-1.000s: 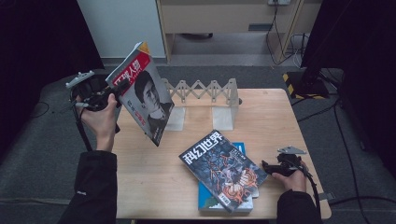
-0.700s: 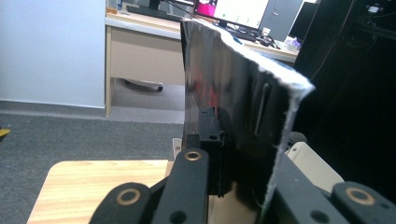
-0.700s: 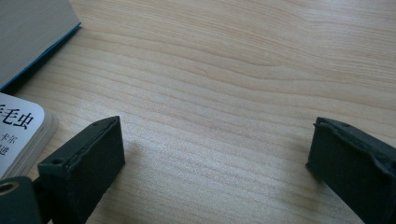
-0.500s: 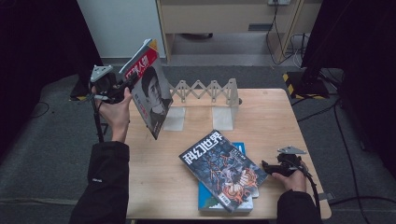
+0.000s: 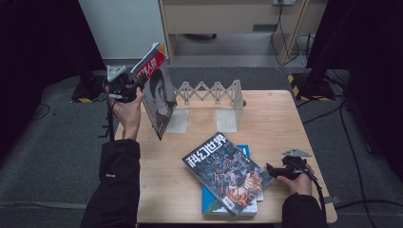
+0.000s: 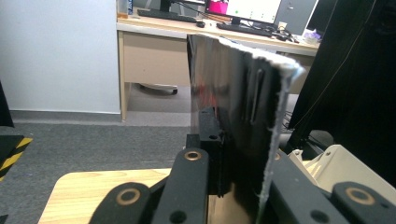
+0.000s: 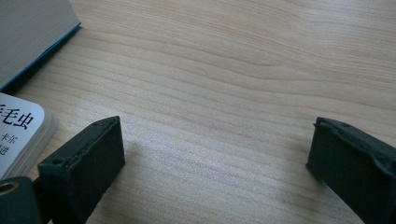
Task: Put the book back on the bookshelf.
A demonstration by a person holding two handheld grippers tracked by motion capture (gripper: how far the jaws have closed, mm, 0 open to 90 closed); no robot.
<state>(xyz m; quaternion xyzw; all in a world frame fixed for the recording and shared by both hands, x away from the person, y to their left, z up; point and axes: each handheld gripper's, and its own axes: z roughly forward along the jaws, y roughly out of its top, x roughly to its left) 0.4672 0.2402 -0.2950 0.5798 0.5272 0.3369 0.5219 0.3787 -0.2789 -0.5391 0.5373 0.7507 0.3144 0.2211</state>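
My left gripper point(image 5: 134, 85) is shut on a magazine point(image 5: 156, 92) with a red header and a portrait cover, held upright above the table's left edge. In the left gripper view the magazine point(image 6: 233, 116) stands edge-on, clamped between the jaws. A dark illustrated magazine point(image 5: 227, 171) lies on a blue book point(image 5: 229, 203) at the table's front centre. My right gripper point(image 5: 270, 170) rests low on the table just right of that stack, open. Bare wood shows between the jaws of the right gripper point(image 7: 215, 158), with the stack's corner point(image 7: 18, 126) to the left.
An expanding book rack point(image 5: 209, 92) with two white end plates stands at the back of the wooden table point(image 5: 285, 118). A desk and cables lie beyond the table; dark curtains hang on both sides.
My left gripper has carried the portrait magazine to the right and toward the rack, turning it more upright. The right gripper and the stack have stayed put.
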